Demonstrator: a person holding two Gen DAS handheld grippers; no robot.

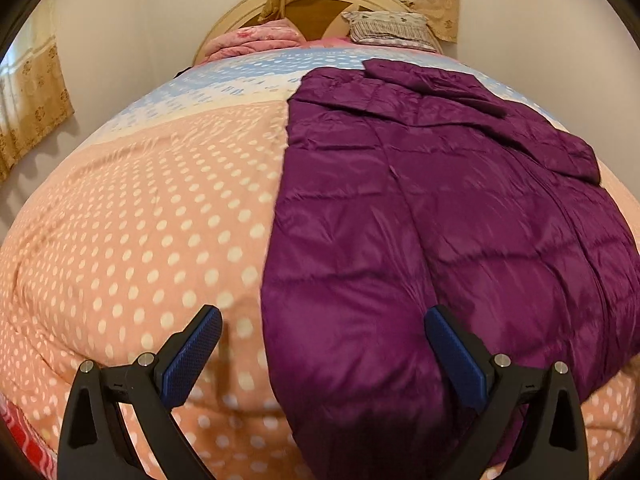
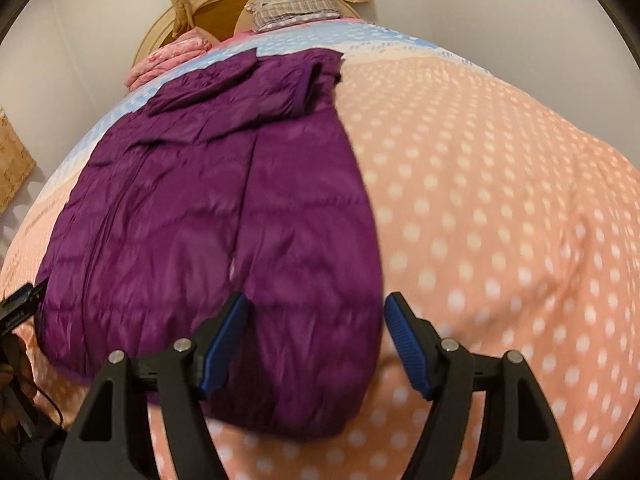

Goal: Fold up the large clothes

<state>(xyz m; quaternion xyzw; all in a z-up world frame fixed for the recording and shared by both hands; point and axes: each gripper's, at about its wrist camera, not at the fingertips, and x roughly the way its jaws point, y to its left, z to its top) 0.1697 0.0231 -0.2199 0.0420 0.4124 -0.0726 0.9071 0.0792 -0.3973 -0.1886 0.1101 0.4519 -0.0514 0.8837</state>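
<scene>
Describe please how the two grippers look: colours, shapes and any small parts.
Both the left gripper and the right gripper look alike: black, angular plastic frames with triangular cut-outs, round silver pivot pins, and flat jaws lined with textured blue pads.

Your jacket (image 2: 224, 208) lies flat on the bed (image 2: 500, 208), hem near you, collar far. Beyond it, a pillow (image 2: 296, 4) and folded blanket (image 2: 168, 60) sit against the headboard (image 2: 216, 12).

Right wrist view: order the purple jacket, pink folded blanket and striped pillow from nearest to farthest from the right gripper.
1. Purple jacket, directly under the right gripper.
2. Pink folded blanket, far left by the headboard.
3. Striped pillow, far end, against the headboard; only slightly beyond the blanket.
</scene>
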